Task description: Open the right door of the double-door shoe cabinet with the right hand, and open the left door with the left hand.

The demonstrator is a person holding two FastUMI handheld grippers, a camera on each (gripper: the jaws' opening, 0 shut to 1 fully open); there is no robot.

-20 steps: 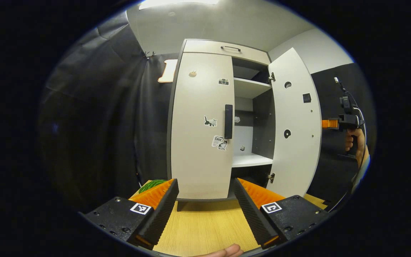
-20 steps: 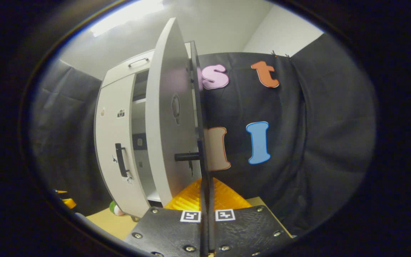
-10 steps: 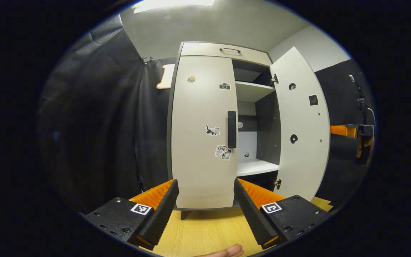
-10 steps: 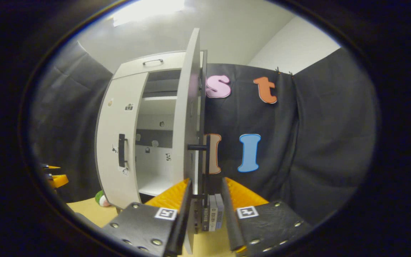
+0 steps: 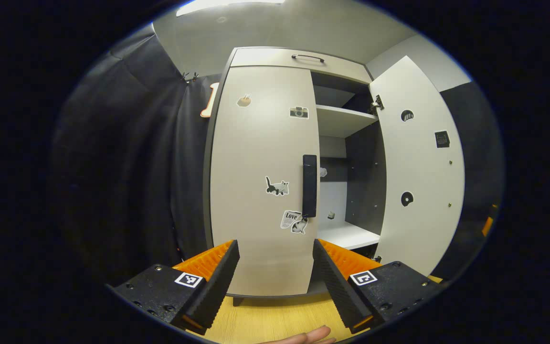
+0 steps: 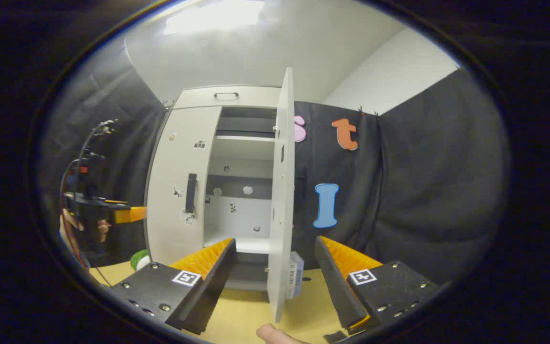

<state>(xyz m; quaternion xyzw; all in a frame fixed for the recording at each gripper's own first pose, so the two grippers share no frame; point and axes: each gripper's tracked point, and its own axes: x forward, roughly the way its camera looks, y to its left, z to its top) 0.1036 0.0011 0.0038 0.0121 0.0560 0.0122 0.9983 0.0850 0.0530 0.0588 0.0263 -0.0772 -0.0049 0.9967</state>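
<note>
Released since the earlier frame, the right door (image 6: pixel 282 191) stands wide open; the right gripper (image 6: pixel 272 282) has backed off, jaws wide. Beside it, the left door (image 5: pixel 263 181) is shut. Left gripper (image 5: pixel 275 282), wide, faces its handle (image 5: pixel 309 185): a rigid vertical bar, best hold. Below it, a sticker (image 5: pixel 292 218) reads "Love".

Left gripper view sits low over the wooden table (image 5: pixel 275 320), close in, facing the shoe cabinet's (image 5: pixel 299 59) closed left door (image 5: pixel 263 181) pretty much straight on. Right gripper view hangs farther back and off to the right, looking edge-on along the open right door (image 6: pixel 282 200). Both catch the cabinet front and its shelves (image 6: pixel 244 138).
</note>
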